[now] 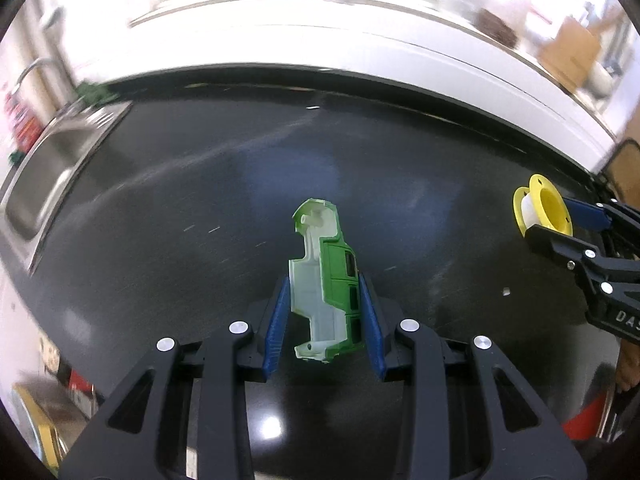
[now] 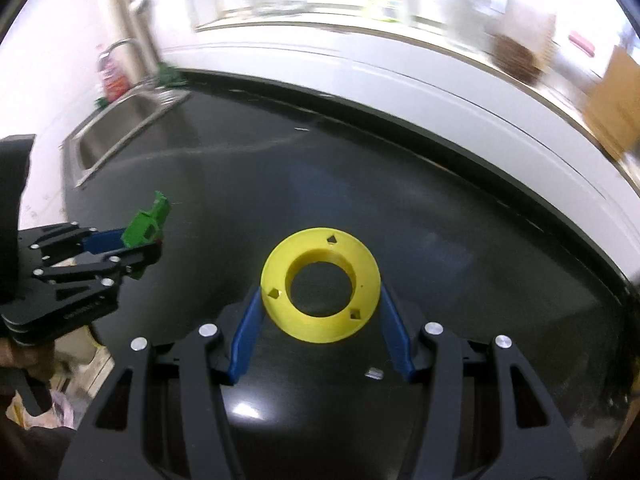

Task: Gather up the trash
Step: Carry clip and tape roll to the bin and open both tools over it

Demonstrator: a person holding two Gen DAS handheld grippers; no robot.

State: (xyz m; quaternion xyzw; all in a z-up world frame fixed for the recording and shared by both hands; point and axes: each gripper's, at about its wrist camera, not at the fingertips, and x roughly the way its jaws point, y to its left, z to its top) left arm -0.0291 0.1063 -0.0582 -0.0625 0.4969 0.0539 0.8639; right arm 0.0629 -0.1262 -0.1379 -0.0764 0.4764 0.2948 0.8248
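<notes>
My left hand-held gripper is clamped narrow on a green toy truck body, frame centre, above the black worktop. My right hand-held gripper grips a yellow spool by its rim, lower centre. Steel sink: upper left.

green toy truck shell and yellow spool, each clamped above the black counter.
</notes>
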